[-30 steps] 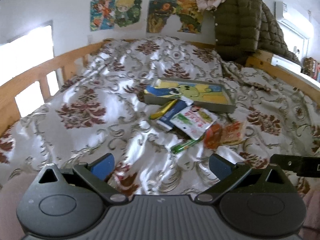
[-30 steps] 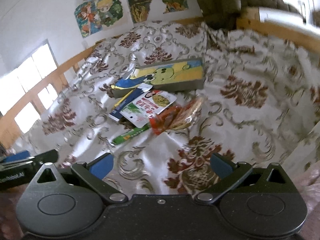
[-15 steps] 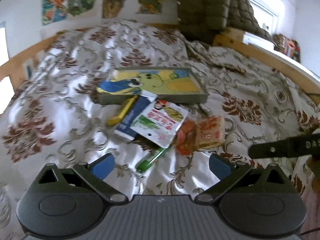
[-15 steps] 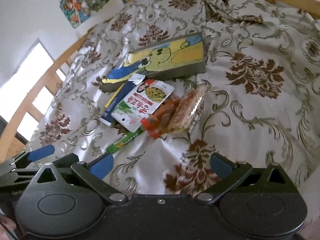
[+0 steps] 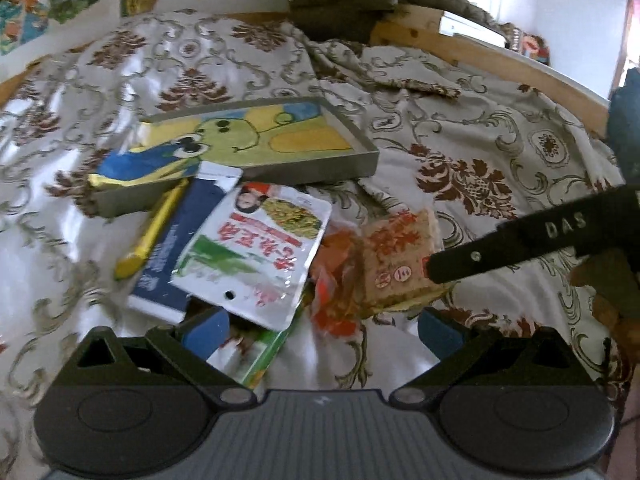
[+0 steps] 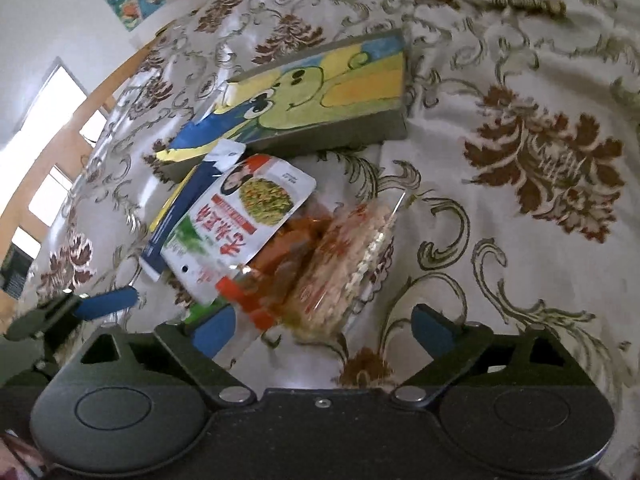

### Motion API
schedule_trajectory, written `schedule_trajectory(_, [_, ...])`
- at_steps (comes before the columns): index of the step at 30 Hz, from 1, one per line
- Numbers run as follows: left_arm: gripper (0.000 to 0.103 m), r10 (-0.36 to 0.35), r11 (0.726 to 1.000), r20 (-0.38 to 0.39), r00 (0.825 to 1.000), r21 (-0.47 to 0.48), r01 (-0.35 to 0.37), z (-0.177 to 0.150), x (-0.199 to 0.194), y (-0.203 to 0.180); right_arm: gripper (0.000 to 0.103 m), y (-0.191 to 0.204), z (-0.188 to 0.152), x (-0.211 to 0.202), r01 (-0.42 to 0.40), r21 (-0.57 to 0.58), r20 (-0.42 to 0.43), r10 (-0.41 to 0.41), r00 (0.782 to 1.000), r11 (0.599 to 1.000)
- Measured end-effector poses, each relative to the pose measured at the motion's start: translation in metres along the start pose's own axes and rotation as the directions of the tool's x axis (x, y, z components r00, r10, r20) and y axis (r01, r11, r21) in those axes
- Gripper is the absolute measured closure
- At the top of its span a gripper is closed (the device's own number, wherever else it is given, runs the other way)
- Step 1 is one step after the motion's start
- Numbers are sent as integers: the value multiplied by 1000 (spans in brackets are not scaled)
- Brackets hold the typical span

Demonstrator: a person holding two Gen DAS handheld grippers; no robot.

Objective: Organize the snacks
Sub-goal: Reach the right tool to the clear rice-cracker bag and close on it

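Heap of light, crinkly, slippery snack packets on a floral bedspread [image 5: 460, 152], just before a shallow cartoon-printed box [image 5: 256, 140]. Clear cracker pack [image 6: 340, 264]: brittle, best pinched at its edge. Right gripper [image 6: 320, 328] closing around it, untouched; left gripper [image 5: 320, 326] agape. White pouch [image 5: 256, 252] overlapping neighbours.

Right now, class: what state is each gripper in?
Left gripper: open, holding nothing.
Right gripper: jaws closing, still clear of the clear cracker pack between them.
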State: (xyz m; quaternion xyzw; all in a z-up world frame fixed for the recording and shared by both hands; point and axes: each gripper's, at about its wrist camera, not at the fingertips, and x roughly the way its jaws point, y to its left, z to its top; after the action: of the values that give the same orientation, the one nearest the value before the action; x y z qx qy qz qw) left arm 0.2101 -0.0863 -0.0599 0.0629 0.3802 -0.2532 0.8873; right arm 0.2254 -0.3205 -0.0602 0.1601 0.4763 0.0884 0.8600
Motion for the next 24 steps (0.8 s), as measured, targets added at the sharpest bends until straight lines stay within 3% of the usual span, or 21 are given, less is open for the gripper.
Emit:
schedule_trajectory(5, [0,-78,997,20,997,-13,79,-3,17,7,20,-14,9,21,-35,76,-22,37,999,997])
schedule_trajectory(12, [12,-176,984,44,983,-7,176,-2,26,7,55,-17,19,38,-57,109,-10,59,998,992])
schedule_trajectory(15, [18,-200,979,22,980,-44,201,0,36,11,62,-15,20,44,-41,99,-15,43,999,994])
schedule_trajectory(19, [21,-217,971,10,976,-97,217,0,48,19,64,-15,20,48,-35,99,-19,37,999,994])
schedule_trajectory(24, [35,-266,948,16,964,-174,265,0,57,29,69,-13,20,46,-19,75,-17,21,1000,997])
